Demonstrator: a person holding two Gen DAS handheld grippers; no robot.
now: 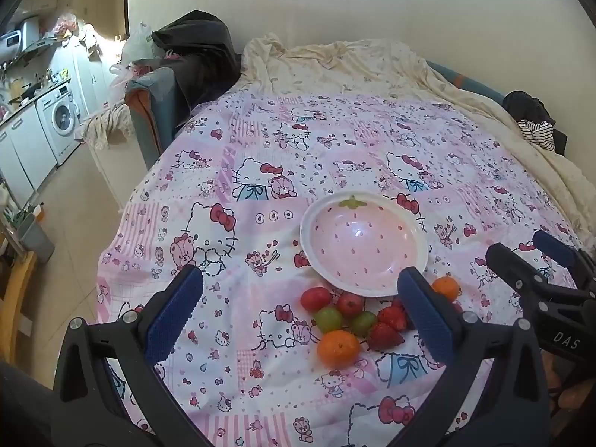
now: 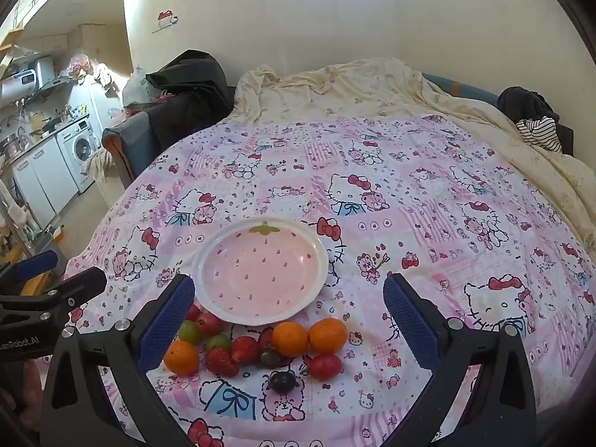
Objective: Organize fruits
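Lying loose on the pink cartoon-print bedcover, just in front of the pink strawberry-patterned plate, are oranges, strawberries, green grapes, dark grapes and small red fruits. Left gripper and right gripper both hover wide and hold nothing.

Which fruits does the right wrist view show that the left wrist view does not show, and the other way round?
Only the right wrist view shows two dark grapes, a red cherry tomato and two oranges side by side in full.

Only the left wrist view shows the red fruit at the left end of the pile in full; in the other view a finger covers most of it.

Both show the empty strawberry plate, green grapes, strawberries and both grippers open, holding nothing.
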